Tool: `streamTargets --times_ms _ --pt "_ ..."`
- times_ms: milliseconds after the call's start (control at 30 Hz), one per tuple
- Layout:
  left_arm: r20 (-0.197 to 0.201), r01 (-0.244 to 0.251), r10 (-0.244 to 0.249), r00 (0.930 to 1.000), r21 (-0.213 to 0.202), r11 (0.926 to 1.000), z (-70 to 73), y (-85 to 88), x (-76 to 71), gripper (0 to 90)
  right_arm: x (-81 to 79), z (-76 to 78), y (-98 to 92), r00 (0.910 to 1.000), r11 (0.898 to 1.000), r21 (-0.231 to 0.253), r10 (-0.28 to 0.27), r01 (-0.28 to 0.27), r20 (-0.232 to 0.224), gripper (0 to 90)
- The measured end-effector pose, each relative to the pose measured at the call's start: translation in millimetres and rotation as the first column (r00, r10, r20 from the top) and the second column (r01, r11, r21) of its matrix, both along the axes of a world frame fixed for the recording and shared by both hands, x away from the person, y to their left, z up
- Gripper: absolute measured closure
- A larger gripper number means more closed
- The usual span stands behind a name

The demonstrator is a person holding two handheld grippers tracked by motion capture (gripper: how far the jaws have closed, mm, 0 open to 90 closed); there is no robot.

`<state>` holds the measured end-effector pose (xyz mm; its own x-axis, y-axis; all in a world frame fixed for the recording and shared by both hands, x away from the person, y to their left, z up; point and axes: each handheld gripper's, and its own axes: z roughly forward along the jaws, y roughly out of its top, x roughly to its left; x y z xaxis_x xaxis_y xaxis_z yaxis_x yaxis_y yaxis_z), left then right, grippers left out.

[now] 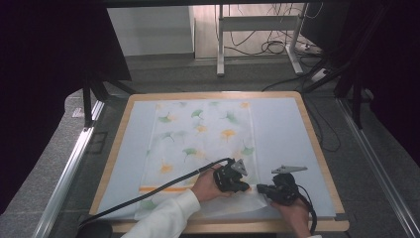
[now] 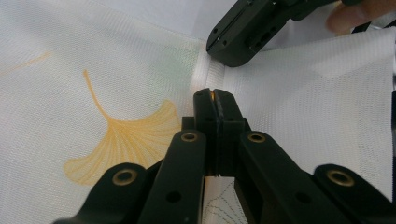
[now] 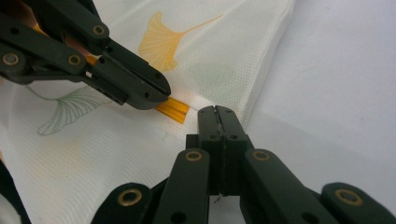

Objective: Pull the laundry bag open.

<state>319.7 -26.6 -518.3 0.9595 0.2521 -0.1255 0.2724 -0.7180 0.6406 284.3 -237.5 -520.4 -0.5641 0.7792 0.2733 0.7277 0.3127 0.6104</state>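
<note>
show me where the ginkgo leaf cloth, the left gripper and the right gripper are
ginkgo leaf cloth (image 1: pixel 198 134): high view, on its printed middle.
left gripper (image 2: pixel 215 94): left gripper view, at the closed jaw tips.
right gripper (image 3: pixel 217 111): right gripper view, at the closed jaw tips.

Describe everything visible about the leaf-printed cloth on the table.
The cloth is a thin, white, finely woven rectangle printed with green and orange ginkgo leaves, with an orange stripe near its near end. It lies mostly flat on the pale blue table mat, its near right corner rumpled and lifted. The left gripper and right gripper both have their jaws shut at that near edge, apparently pinching the fabric.
</note>
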Motion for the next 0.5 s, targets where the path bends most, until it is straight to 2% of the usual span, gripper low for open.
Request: streamTargets --times_ms 133,333,433,500 --pt "0.006 0.000 0.000 1.0000 0.004 1.0000 0.3 0.2 -0.4 90.0 1.6 -2.3 -4.3 0.9996 0.999 0.048 -0.012 0.013 -0.026 89.4" --pt "-0.005 -0.008 0.008 1.0000 0.002 1.0000 0.2 3.2 -0.1 90.0 1.3 -2.3 -4.2 0.9997 0.999 0.042 -0.010 0.011 -0.023 89.4" --pt "-0.011 -0.015 0.015 0.9998 -0.013 0.9998 -1.0 5.5 -0.2 90.0 1.3 -2.4 -3.9 0.9999 0.999 0.038 -0.004 0.005 -0.016 89.4" --pt "-0.009 -0.015 0.015 0.9998 -0.005 0.9999 -0.1 5.7 -0.5 90.0 1.3 -2.3 -4.1 0.9999 0.999 0.037 -0.004 0.005 -0.017 89.4"
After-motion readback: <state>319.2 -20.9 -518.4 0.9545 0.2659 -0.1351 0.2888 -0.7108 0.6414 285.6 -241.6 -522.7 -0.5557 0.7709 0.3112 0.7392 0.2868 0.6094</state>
